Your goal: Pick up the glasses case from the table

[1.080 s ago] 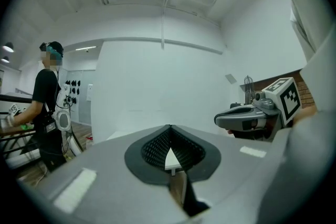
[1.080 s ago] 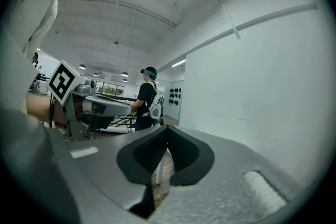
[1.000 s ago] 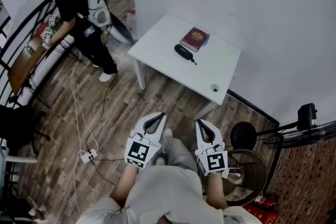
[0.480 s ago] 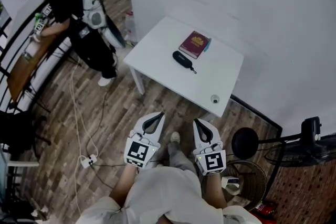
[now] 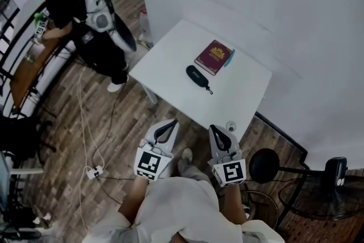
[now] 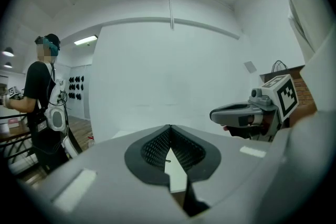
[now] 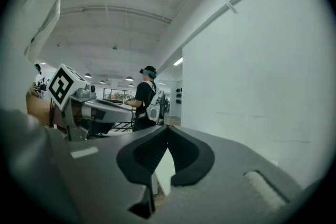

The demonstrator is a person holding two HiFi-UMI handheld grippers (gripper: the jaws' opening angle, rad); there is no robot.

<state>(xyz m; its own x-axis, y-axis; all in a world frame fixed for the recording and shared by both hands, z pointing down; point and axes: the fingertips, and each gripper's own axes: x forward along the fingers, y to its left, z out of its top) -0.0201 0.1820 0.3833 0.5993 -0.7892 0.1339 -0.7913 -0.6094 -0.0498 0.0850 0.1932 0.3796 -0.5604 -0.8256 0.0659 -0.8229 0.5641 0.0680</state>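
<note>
Two grippers, left (image 5: 172, 122) and right (image 5: 214, 128), jaws clenched and empty, hang just off the desk's (image 5: 170, 74) near edge. Glasses case (image 5: 197, 75) lies flat mid-desk; red book (image 5: 215, 56) lies on the desk further in

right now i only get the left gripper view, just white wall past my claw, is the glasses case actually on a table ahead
observer: yes, the black oval glasses case lies near the middle of the white rectangular table, as the head view shows.
operator: anything beside it
observer: a dark red rectangular book lies just past the case, on its far side, close to it.
operator: is my right claw carrying anything
observer: no, the right claw is shut, with nothing between its jaws.
</note>
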